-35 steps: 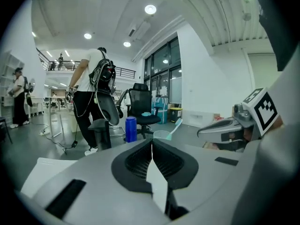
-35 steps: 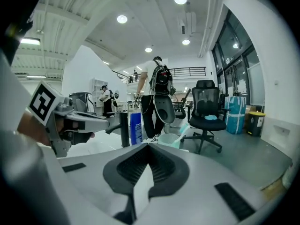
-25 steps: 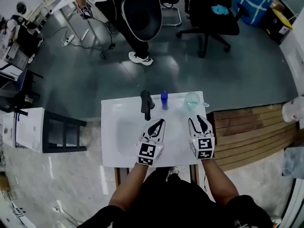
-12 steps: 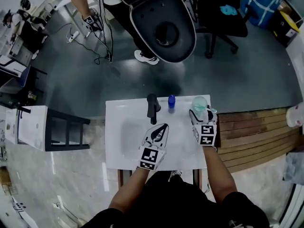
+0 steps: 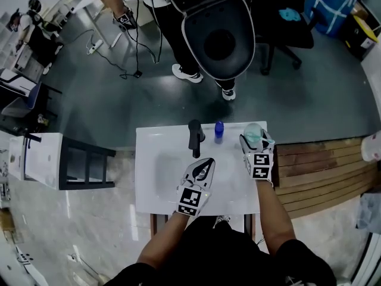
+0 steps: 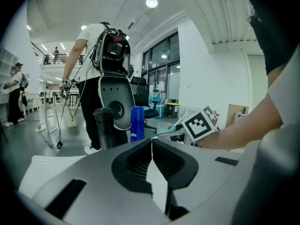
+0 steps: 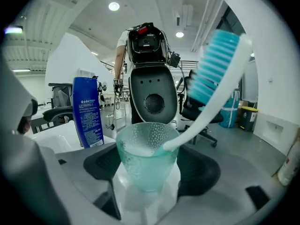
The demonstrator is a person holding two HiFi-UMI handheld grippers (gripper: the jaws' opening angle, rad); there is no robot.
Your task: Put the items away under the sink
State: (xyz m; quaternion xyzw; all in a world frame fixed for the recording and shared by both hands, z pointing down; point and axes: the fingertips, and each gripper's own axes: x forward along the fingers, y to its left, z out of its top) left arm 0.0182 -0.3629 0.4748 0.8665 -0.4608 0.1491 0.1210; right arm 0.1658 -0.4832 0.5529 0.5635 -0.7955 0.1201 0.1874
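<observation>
Both forearms reach out from dark sleeves over the white sink counter (image 5: pixel 149 154), side by side and tipped slightly downward. The left gripper (image 5: pixel 205 164) hovers over the basin just short of the black faucet (image 5: pixel 194 137), its jaws pressed together with nothing between them.

The right gripper (image 5: pixel 256 140) is pushed up to the back right corner of the counter. Its jaws have just been opening and now stand wide apart, one on each side of the teal cup (image 5: pixel 253 131), which sits upright on the counter between them. As far as the right gripper view shows, the pads are not pressing on it. A toothbrush (image 7: pixel 213 88) leans out of the cup, bristle end up and to the right.

The blue bottle (image 5: pixel 218 128) stands upright between faucet and cup, just beside the cup and clear of both grippers.

Beyond the counter, on the grey floor, a person (image 5: pixel 178 16) stands with a dark oval shell (image 5: pixel 220 34) hanging at their back. A black office chair (image 5: pixel 286 22) sits further right. A slatted wooden platform (image 5: pixel 321 171) adjoins the counter on the right, and a black open stand (image 5: pixel 83 165) is at its left.
</observation>
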